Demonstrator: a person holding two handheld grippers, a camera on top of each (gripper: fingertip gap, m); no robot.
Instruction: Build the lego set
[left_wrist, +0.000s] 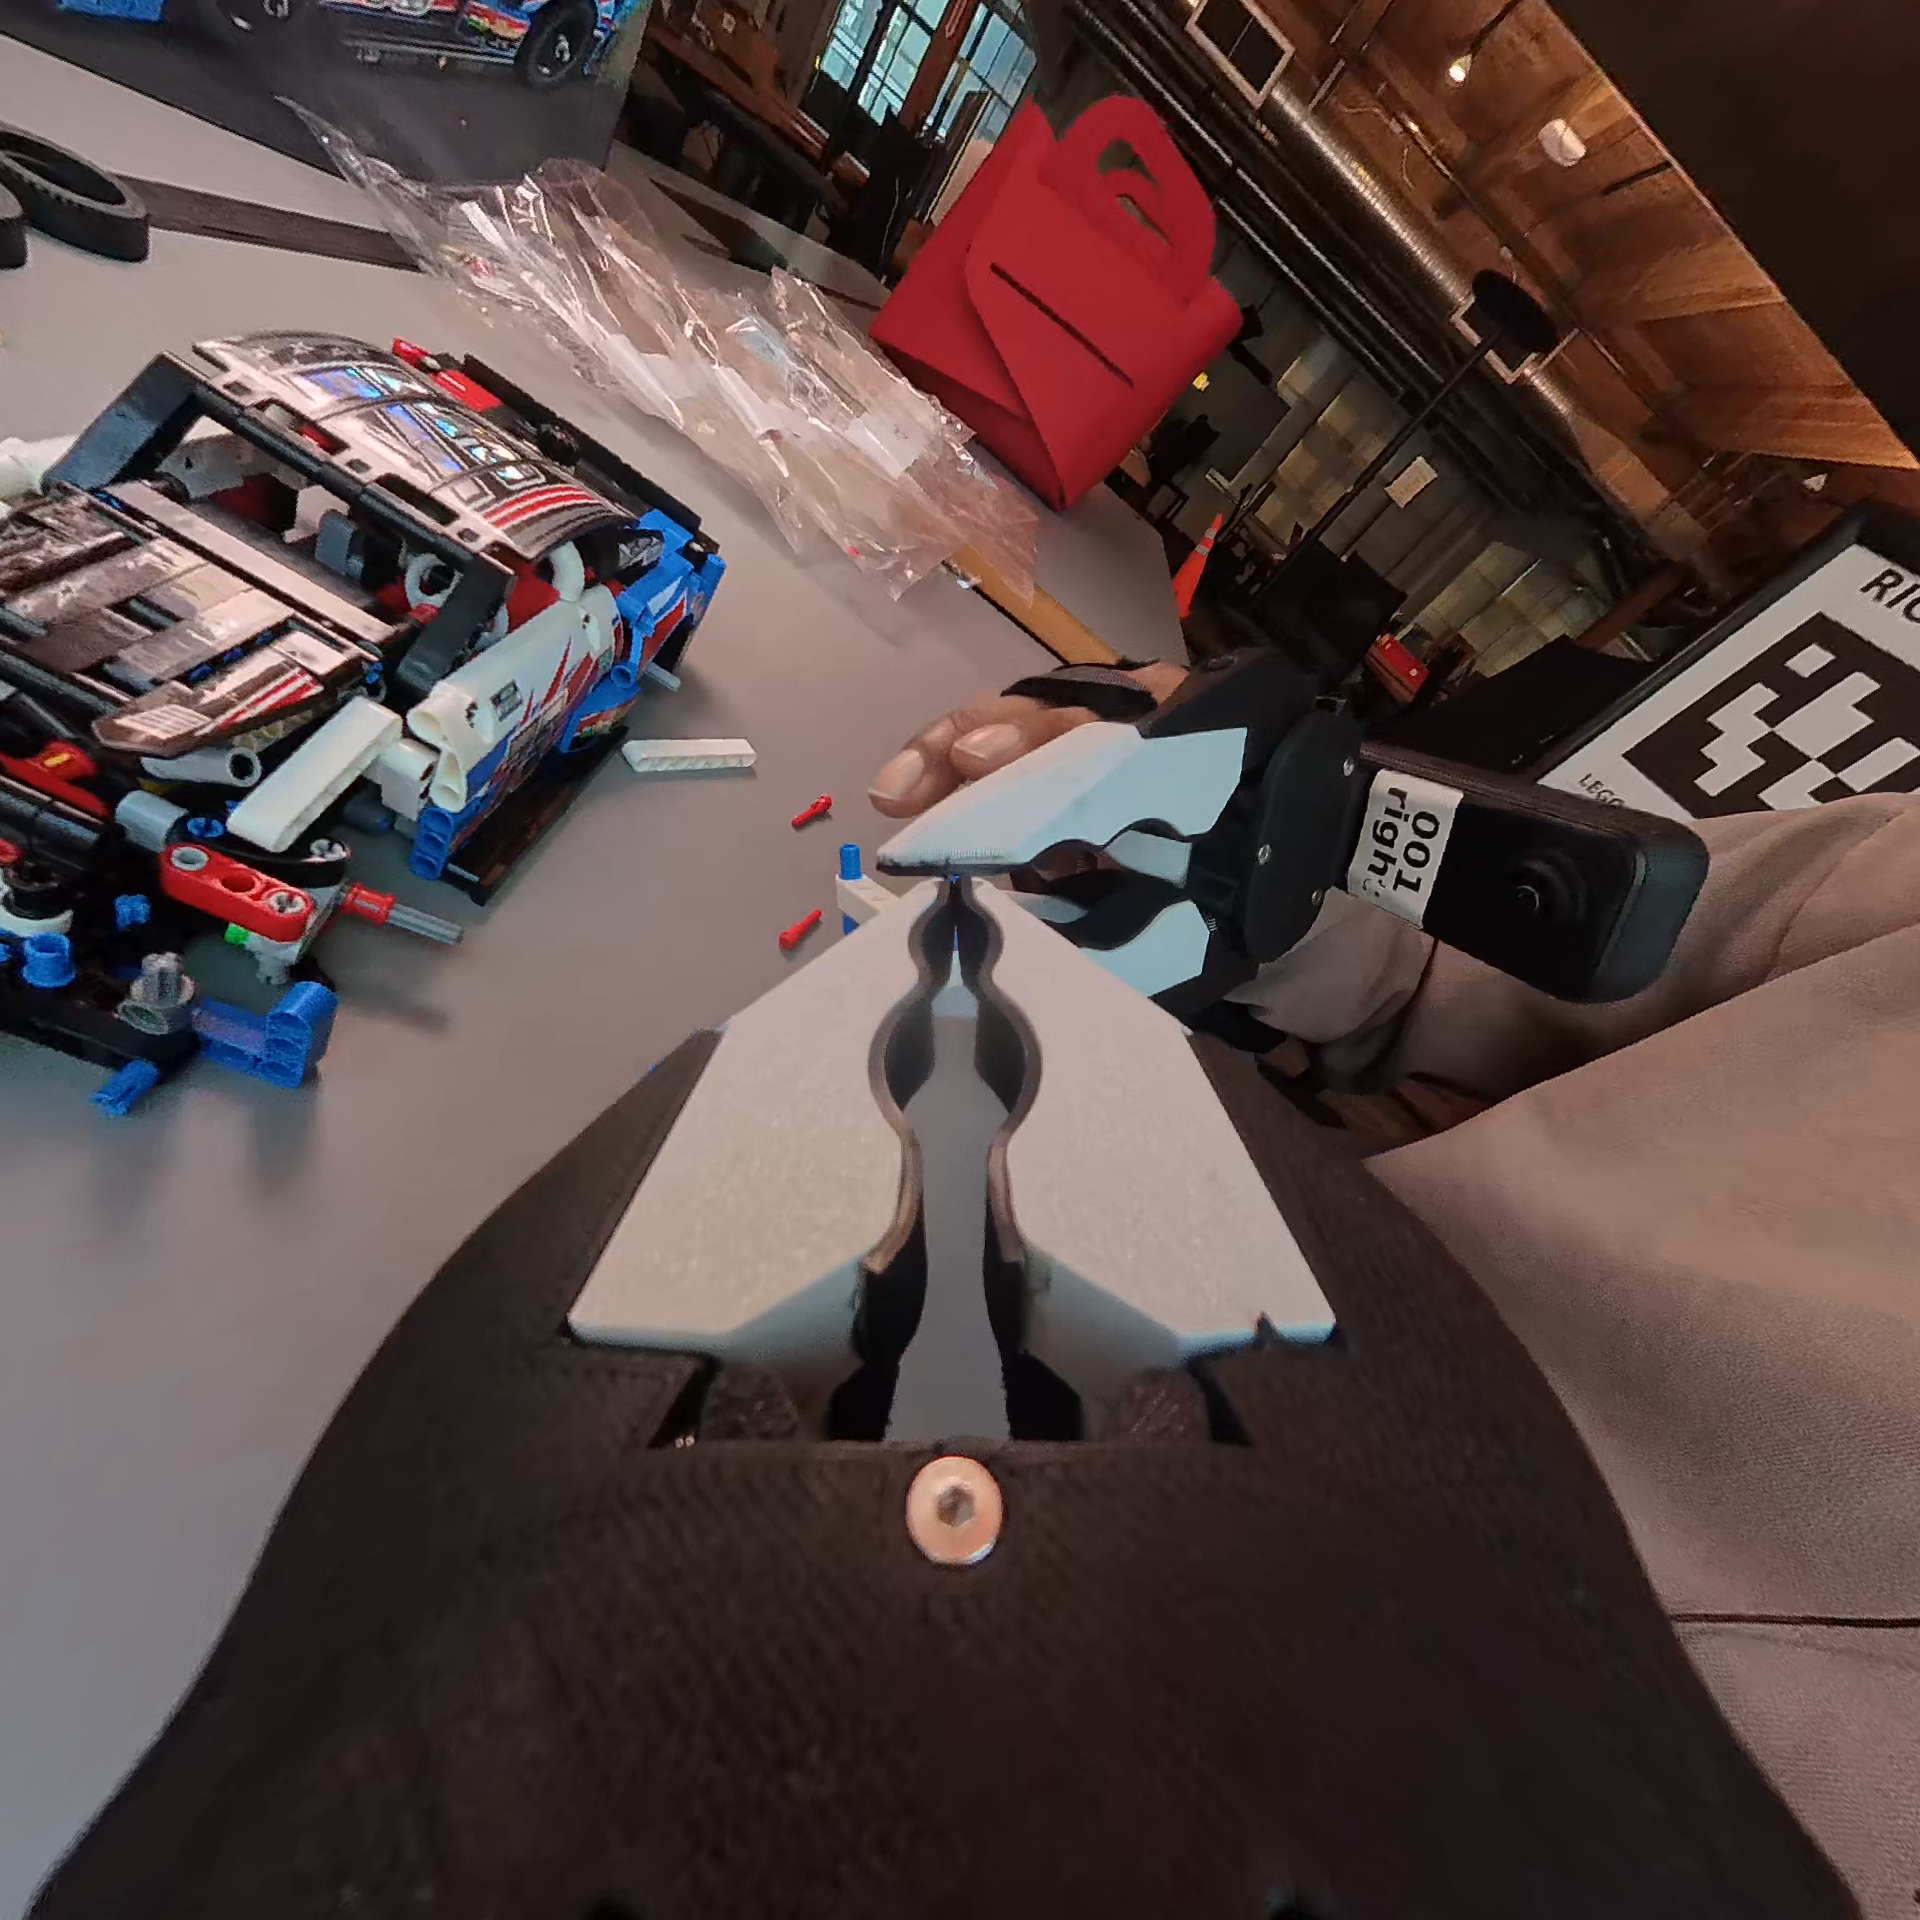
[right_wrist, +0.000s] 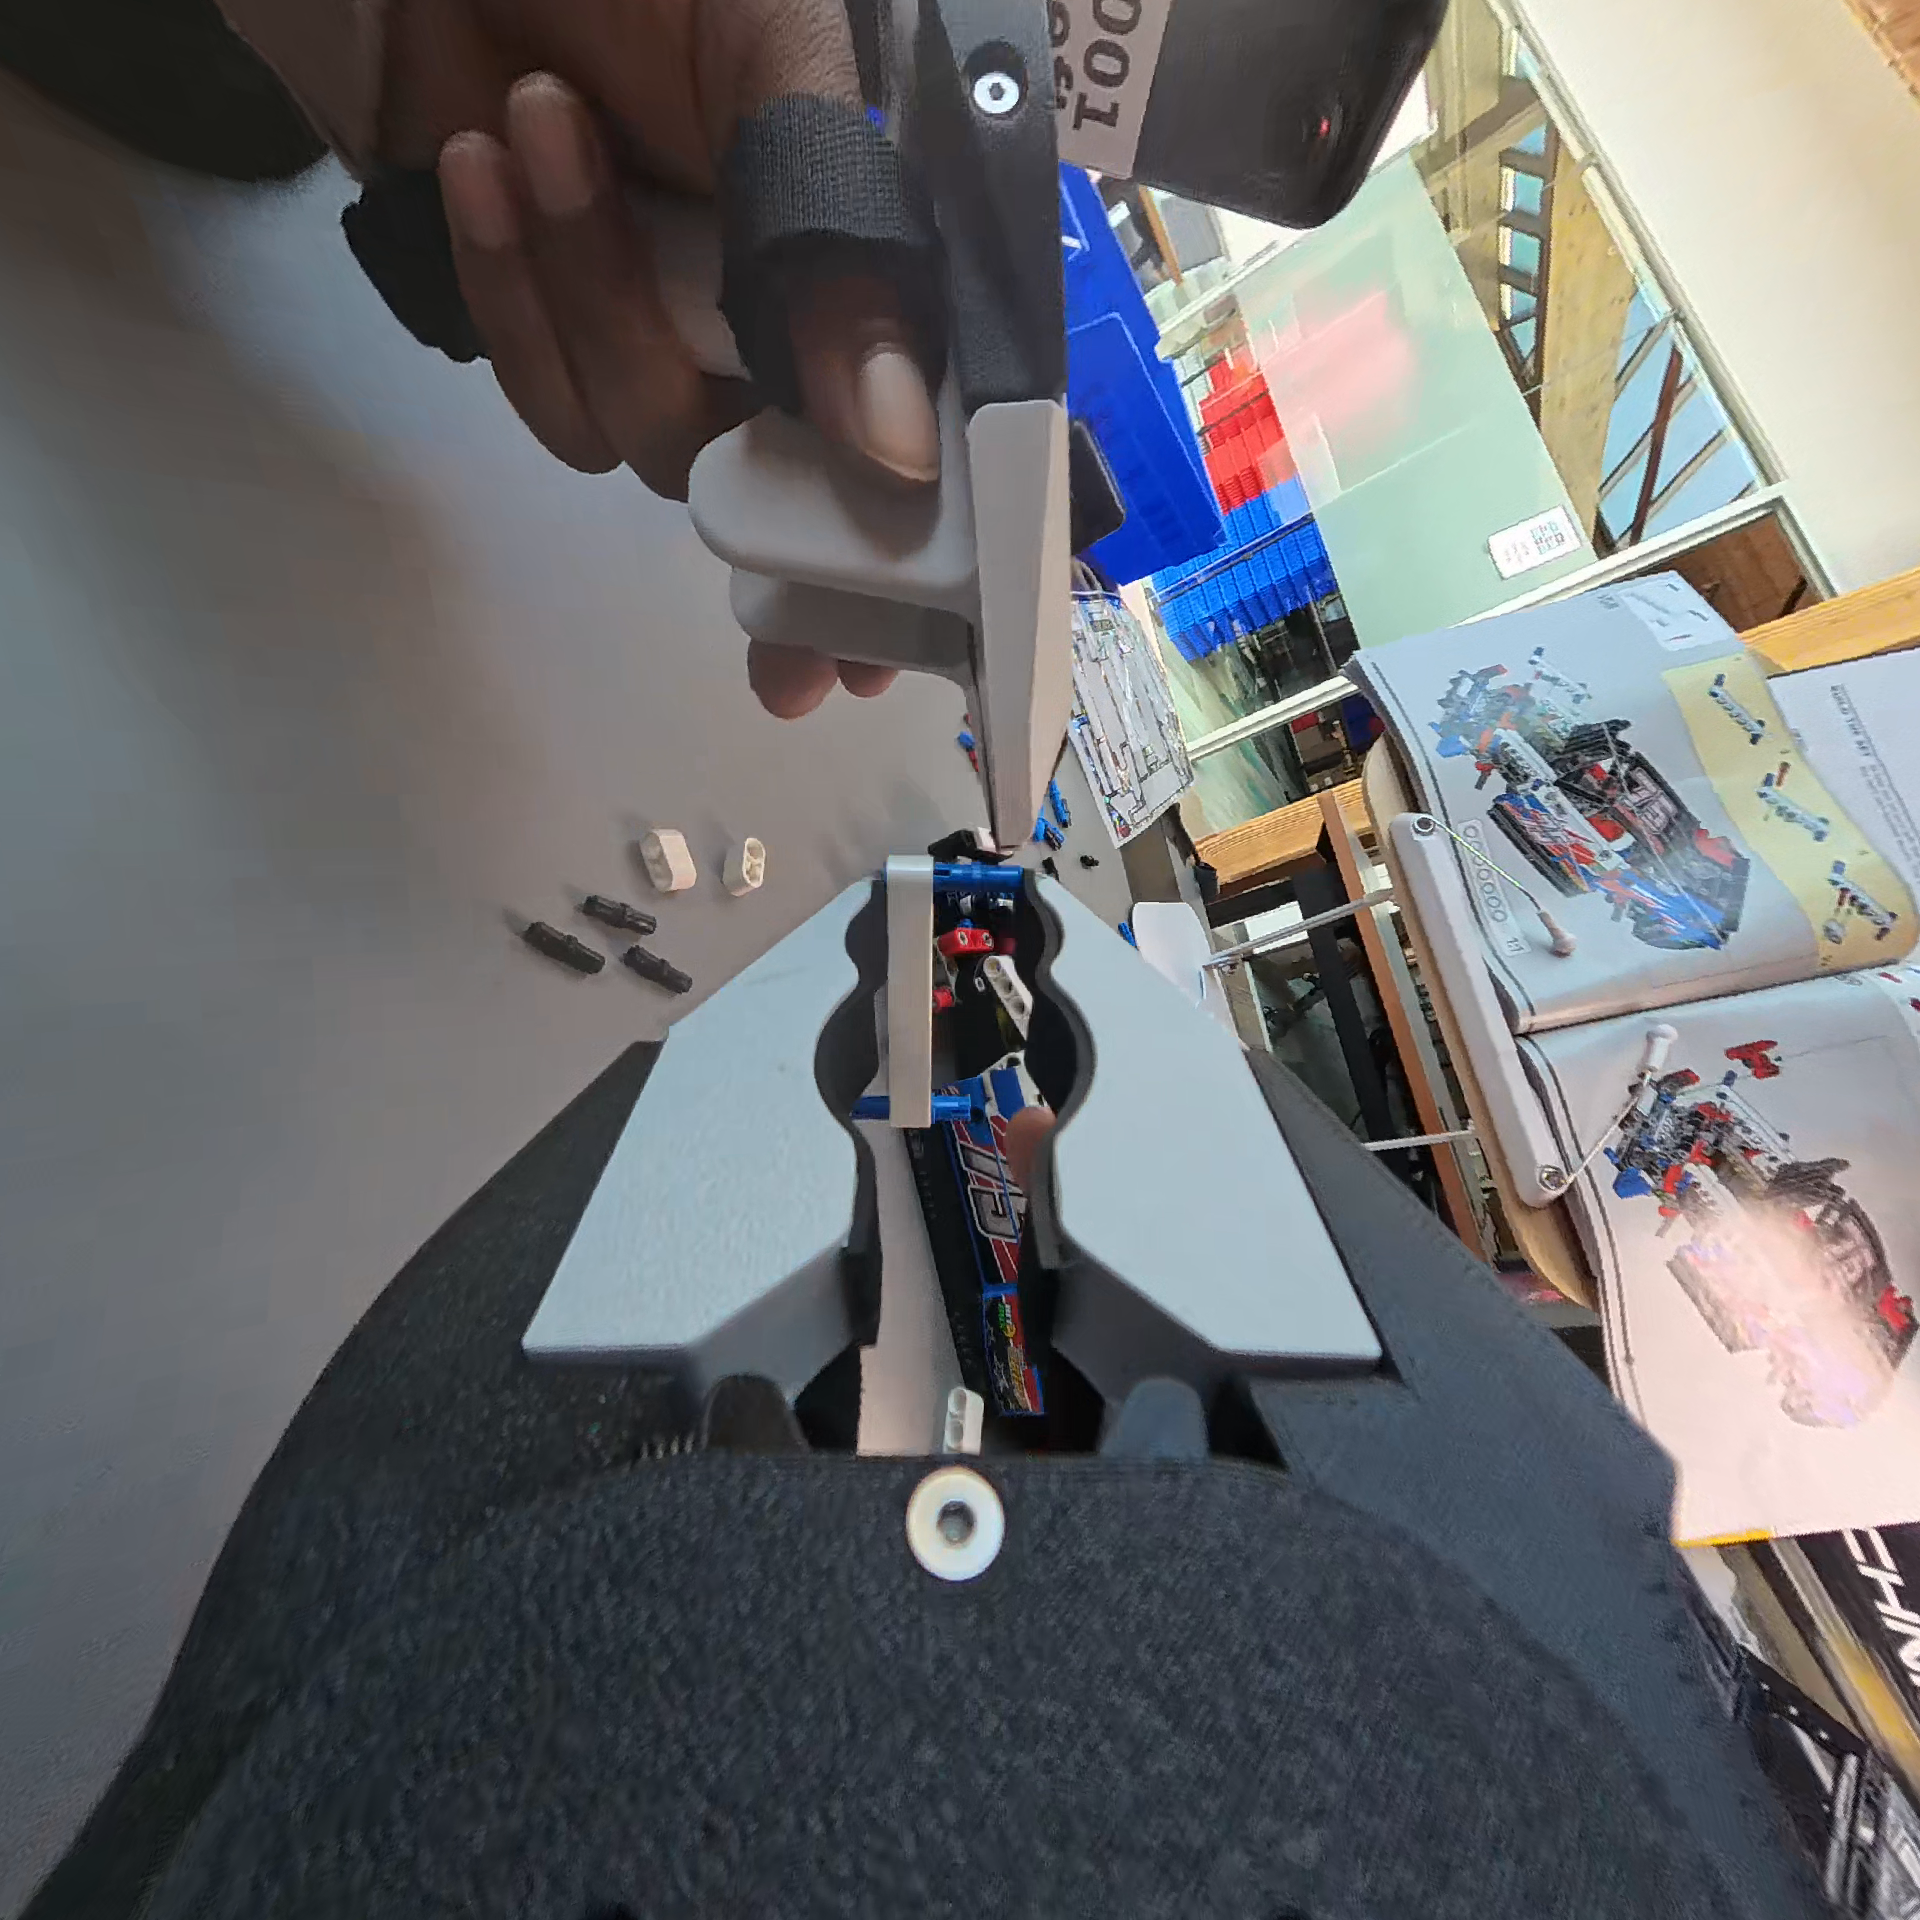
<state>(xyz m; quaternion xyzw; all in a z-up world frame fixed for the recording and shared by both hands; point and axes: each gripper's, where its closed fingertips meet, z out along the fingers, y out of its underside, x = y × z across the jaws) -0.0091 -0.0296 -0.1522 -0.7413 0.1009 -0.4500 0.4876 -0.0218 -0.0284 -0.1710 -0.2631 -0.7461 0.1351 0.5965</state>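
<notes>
Right wrist view: labelled tongs (right_wrist: 954, 883).

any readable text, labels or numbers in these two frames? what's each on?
Not quoting any writing; the bearers only:
White label band on right claw black handle: legible.
White label on left claw handle: legible, partly cut off.
Black-and-white marker board: partly cropped.
Sticker decals on blue-white-red Lego car: mostly too small.
Open instruction booklet: tiny.
White beam with blue pins in right claw: none.
</notes>
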